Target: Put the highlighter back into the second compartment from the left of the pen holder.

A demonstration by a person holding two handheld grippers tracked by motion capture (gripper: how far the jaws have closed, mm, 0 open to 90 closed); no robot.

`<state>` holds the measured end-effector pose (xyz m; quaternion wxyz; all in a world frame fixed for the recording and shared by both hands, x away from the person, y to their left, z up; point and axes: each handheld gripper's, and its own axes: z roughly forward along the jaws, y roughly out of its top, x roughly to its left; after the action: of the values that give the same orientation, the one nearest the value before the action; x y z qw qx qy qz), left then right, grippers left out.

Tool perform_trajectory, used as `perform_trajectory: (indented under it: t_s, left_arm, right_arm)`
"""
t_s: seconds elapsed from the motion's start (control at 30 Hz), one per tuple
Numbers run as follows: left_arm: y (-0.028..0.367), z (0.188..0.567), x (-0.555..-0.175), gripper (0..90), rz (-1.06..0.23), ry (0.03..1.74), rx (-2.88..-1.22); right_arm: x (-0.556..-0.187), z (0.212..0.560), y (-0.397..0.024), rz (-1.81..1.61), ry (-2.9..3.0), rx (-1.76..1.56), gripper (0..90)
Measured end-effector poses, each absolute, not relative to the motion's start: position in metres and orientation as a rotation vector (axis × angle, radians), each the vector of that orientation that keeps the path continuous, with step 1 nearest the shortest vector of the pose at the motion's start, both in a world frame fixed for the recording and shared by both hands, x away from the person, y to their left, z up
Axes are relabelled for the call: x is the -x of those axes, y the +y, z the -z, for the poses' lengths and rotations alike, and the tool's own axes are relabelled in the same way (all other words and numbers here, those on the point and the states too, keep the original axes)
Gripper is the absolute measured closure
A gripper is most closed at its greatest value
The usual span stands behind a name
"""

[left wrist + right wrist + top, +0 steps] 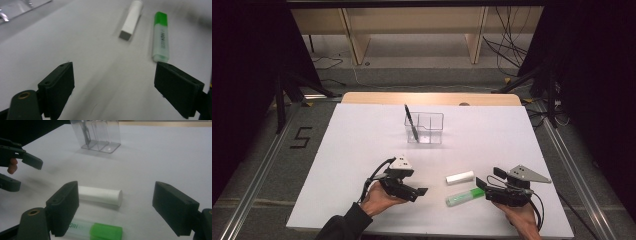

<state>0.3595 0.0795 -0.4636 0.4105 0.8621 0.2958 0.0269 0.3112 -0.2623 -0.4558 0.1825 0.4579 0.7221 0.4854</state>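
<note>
Both forearms reach in low over the table. The left gripper points right with its jaws wide apart. The right gripper points left, jaws spread, nothing clamped.

A clear organiser stands far back on the white worktop, a black pen leaning inside it.

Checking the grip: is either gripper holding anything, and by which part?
Nothing is held. The left gripper and right gripper are both open, beside the green highlighter.
</note>
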Motion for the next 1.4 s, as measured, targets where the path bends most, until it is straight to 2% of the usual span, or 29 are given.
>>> perform_trajectory:
  t_s: [0.33,0.67,0.8,1.4]
  left_arm:
    - [0.04,0.47,-0.349,15.8,-0.035,0.649,-2.26]
    - [0.001,0.479,-0.342,17.4,-0.058,0.533,-2.356]
    - [-0.009,0.482,-0.34,22.1,-0.042,0.515,-2.373]
    - [-0.023,0.481,-0.334,52.0,-0.153,0.44,-2.421]
  right_arm:
    - [-0.304,0.456,-0.266,-1.352,2.021,-1.301,22.1]
    - [-0.303,0.458,-0.266,-1.35,2.023,-1.308,22.4]
    - [-0.303,0.458,-0.265,-1.351,2.025,-1.307,22.5]
    - [-0.303,0.458,-0.264,-1.346,2.031,-1.305,23.6]
